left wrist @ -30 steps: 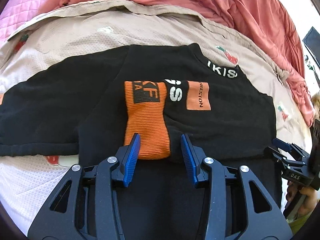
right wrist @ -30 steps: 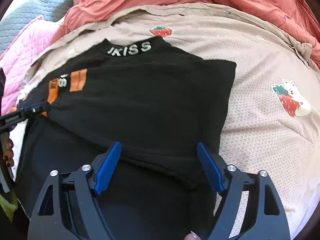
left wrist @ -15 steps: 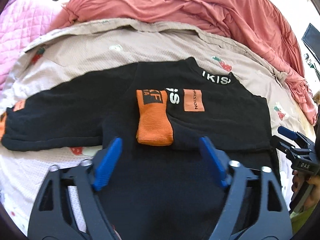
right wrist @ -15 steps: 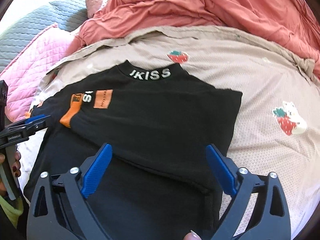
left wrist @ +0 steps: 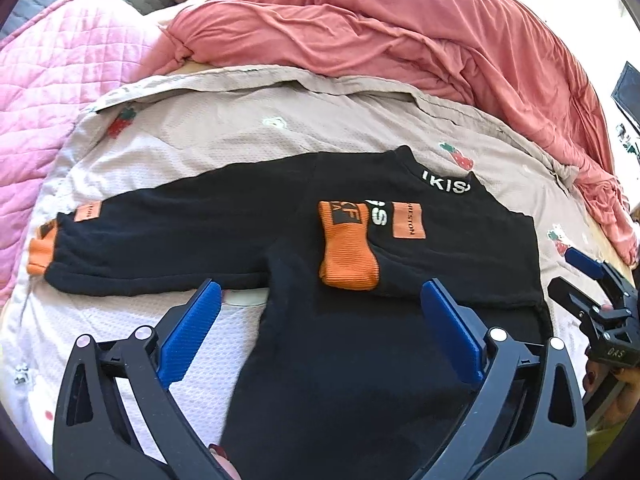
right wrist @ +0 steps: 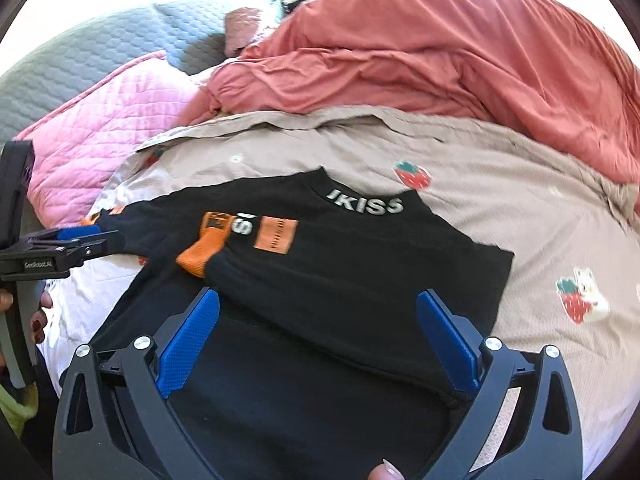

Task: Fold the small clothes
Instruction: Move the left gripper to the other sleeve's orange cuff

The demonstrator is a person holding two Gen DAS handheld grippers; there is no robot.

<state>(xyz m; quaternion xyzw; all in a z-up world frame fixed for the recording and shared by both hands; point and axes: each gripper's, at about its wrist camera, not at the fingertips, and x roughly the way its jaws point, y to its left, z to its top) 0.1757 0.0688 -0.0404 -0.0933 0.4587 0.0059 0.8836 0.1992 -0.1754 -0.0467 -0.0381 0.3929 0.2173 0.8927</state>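
Note:
A black long-sleeved top (left wrist: 340,344) with orange cuffs and "IKISS" on its collar lies flat on the bed. Its right sleeve is folded across the chest, with the orange cuff (left wrist: 348,252) at the middle. Its left sleeve (left wrist: 160,240) lies stretched out to the left. My left gripper (left wrist: 320,332) is open and empty, above the top's lower body. My right gripper (right wrist: 318,340) is open and empty, above the folded sleeve (right wrist: 340,280). The right gripper also shows in the left wrist view (left wrist: 592,292), and the left gripper in the right wrist view (right wrist: 72,240).
The top lies on a beige strawberry-print sheet (left wrist: 200,136). A bunched red blanket (left wrist: 400,32) lies behind it. A pink quilted cover (left wrist: 52,100) lies at the left, with a grey quilted one (right wrist: 80,56) behind it.
My left gripper has opened wide, let go of the orange cuff and drawn back from it. My right gripper has drawn back as well. The folded sleeve stays in place.

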